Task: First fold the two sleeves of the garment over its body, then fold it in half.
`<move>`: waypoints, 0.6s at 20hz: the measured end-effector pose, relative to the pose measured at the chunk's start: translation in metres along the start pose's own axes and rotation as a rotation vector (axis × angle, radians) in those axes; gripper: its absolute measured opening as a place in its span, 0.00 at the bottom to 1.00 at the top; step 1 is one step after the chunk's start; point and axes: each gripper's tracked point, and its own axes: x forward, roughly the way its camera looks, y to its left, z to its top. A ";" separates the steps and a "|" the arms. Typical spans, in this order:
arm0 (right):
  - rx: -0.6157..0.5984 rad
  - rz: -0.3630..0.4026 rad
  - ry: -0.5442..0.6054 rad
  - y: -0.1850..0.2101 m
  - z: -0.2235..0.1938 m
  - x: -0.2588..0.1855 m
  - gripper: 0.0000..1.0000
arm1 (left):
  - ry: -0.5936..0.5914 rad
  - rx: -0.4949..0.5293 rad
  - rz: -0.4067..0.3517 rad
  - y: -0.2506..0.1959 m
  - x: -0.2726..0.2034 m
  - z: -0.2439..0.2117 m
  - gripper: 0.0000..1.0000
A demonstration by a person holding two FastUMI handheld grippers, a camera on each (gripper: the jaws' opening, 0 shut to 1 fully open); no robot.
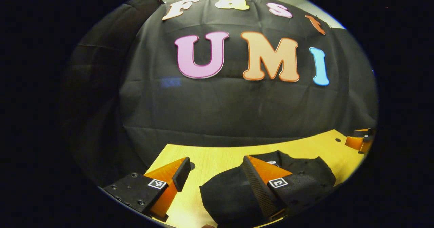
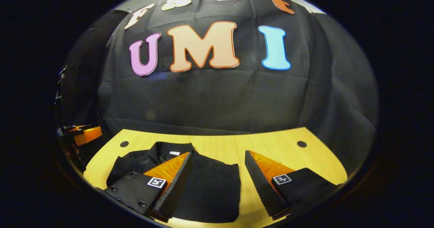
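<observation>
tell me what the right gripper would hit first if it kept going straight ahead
Probably the black garment, whose right edge lies between the open right gripper fingers, on the yellow table. If it passes above that, the black cloth wall comes next; depth is unclear.

I see the folded garment lying on the counter, with the booth wall behind. My right tool hangs above the garment's right edge; my left tool hangs above its left edge, both spread apart.
</observation>
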 end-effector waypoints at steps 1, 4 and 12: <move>0.000 0.011 -0.031 0.003 0.007 -0.013 0.98 | -0.021 -0.003 0.004 -0.002 -0.010 0.009 0.93; 0.010 0.042 -0.120 0.010 0.020 -0.057 0.98 | -0.111 -0.020 0.007 -0.011 -0.053 0.042 0.93; 0.018 0.096 -0.283 -0.007 0.019 -0.186 0.94 | -0.249 -0.008 0.036 -0.038 -0.184 0.078 0.93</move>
